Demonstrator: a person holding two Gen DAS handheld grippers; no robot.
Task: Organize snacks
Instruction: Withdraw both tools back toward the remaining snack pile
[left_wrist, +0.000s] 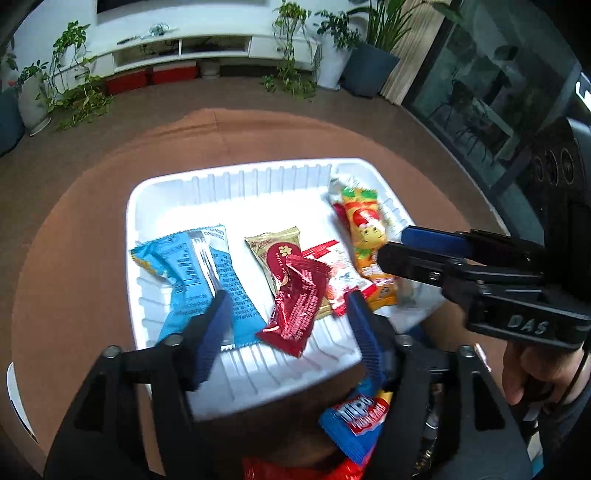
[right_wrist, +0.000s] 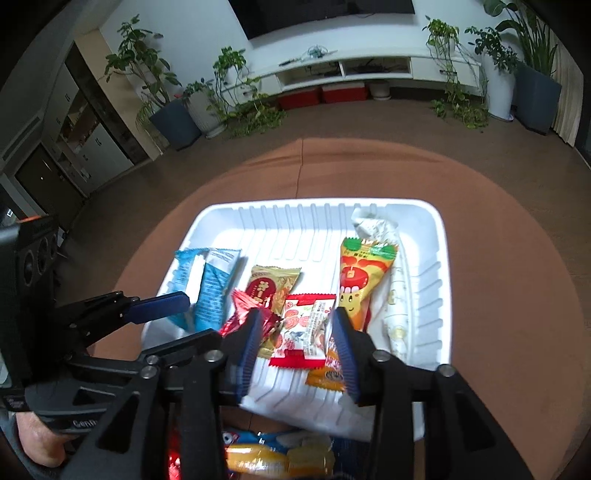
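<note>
White ribbed tray (left_wrist: 258, 177) holding blue (left_wrist: 201, 273), red (left_wrist: 295, 302), gold (left_wrist: 275, 245) and orange (left_wrist: 369, 236) snack packets; left gripper (left_wrist: 288, 328) and right gripper (right_wrist: 295, 347) parted, gripping nothing.

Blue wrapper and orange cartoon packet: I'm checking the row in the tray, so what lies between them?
Between the blue wrapper and the orange cartoon packet lie a gold-and-red packet, a crumpled red wrapper and a red-and-white packet, clearest in the right wrist view.

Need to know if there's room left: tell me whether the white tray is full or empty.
Partly full. The white tray holds a blue packet, a gold-and-red packet and an orange packet, while its far ribbed floor lies bare.
</note>
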